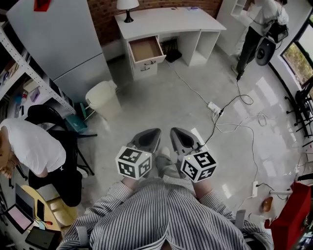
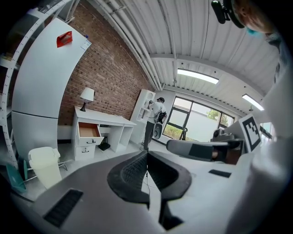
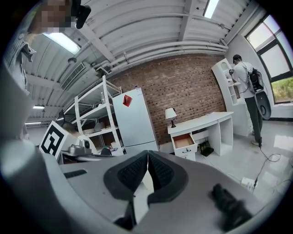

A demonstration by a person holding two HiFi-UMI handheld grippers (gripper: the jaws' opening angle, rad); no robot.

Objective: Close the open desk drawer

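Observation:
A white desk [image 1: 161, 22] stands against the brick wall far ahead. Its top drawer [image 1: 145, 49] is pulled out, showing a bare brown inside; the same drawer [image 2: 88, 131] appears in the left gripper view and again, as the open drawer [image 3: 184, 141], in the right gripper view. My left gripper [image 1: 150, 138] and right gripper [image 1: 180, 136] are held side by side close to my chest, several steps from the desk. Both are shut with nothing between the jaws, which meet tip to tip.
A cream bin [image 1: 103, 99] stands left of the path, beside a grey fridge [image 1: 58, 44]. A power strip [image 1: 214, 108] and cables [image 1: 244, 122] trail over the floor at right. A person sits at left [image 1: 34, 146]; another stands at a shelf far right [image 1: 257, 24]. A lamp [image 1: 127, 7] tops the desk.

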